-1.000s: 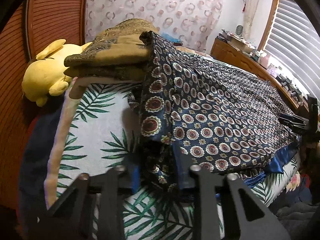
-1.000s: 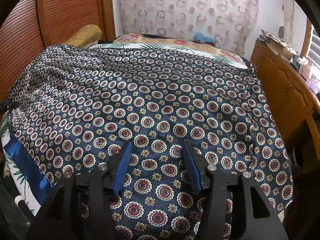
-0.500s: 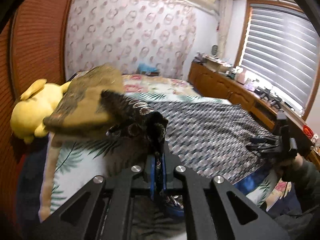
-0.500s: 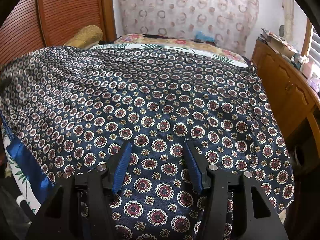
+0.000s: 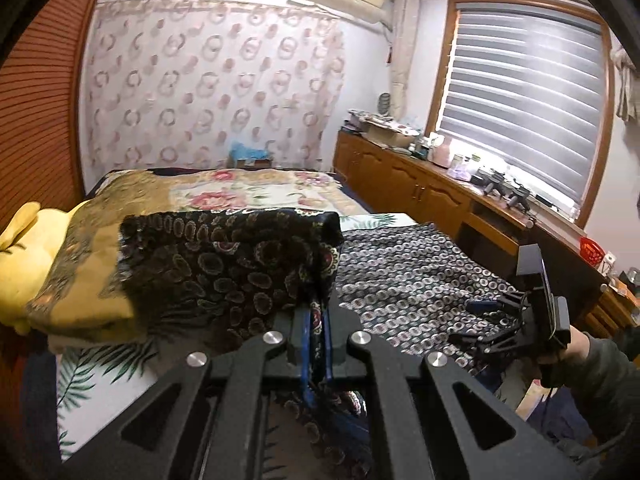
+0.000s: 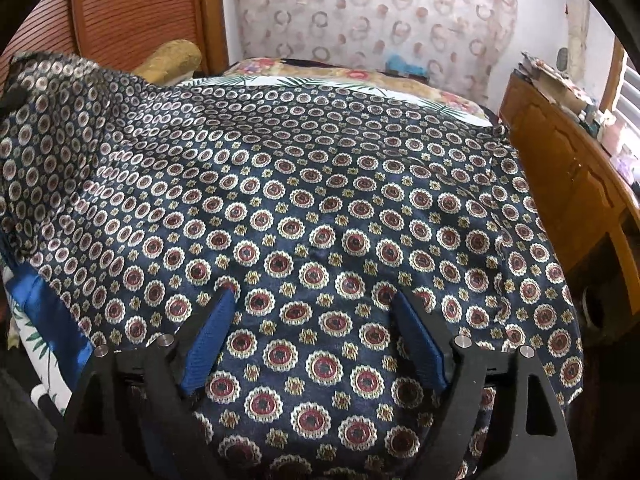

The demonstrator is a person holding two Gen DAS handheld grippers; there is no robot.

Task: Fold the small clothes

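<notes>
Left wrist view: the left hand-held gripper is clenched on a lifted fold of the patterned cloth, which hides the bed behind it. Right wrist view: the right hand-held gripper, jaws just widened, stands released over the cloth spread across the bed; its far-left corner is blurred.

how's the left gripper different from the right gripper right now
The left gripper is shut, its blue pads pinching an edge of the navy medallion-print silky garment; the right gripper is open, its jaws having just been widening, with nothing pinched. The left holds its cloth lifted off the bed; the right hangs over cloth lying flat. Both have black frames and blue pads.
</notes>
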